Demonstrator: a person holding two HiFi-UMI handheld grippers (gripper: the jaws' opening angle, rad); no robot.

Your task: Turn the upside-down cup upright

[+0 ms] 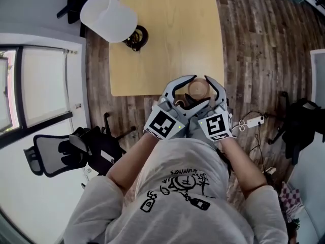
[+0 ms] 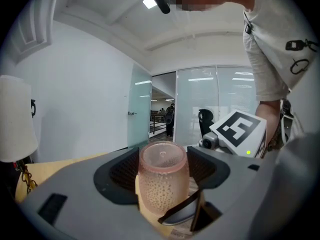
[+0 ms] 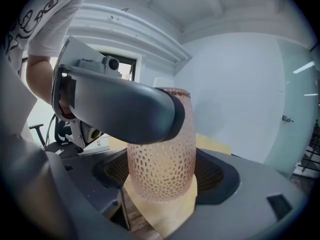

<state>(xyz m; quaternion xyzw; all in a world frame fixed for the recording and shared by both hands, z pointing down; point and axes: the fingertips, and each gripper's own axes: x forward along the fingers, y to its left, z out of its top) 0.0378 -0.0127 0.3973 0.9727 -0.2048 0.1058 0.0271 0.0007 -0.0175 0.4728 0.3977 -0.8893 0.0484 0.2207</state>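
Observation:
A pink, dimpled cup [image 1: 199, 88] stands upside down, closed base up, at the near edge of the wooden table [image 1: 167, 34]. Both grippers reach in from my side and bracket it. In the left gripper view the cup [image 2: 163, 181] sits between the wide-spread jaws of the left gripper [image 2: 163, 170], and I see no pad pressing on it. The right gripper [image 3: 162, 176] likewise has the cup [image 3: 162, 169] between its spread jaws. A left gripper finger [image 3: 125, 111] crosses in front of the cup's top. In the head view the left gripper [image 1: 193, 91] and right gripper [image 1: 204, 91] overlap around the cup.
A white lamp shade [image 1: 108, 17] stands over a dark base at the table's far left corner, and shows at the left edge [image 2: 15, 119] of the left gripper view. A black office chair [image 1: 66, 151] is on the floor to my left. A white power strip [image 1: 252, 121] lies to my right.

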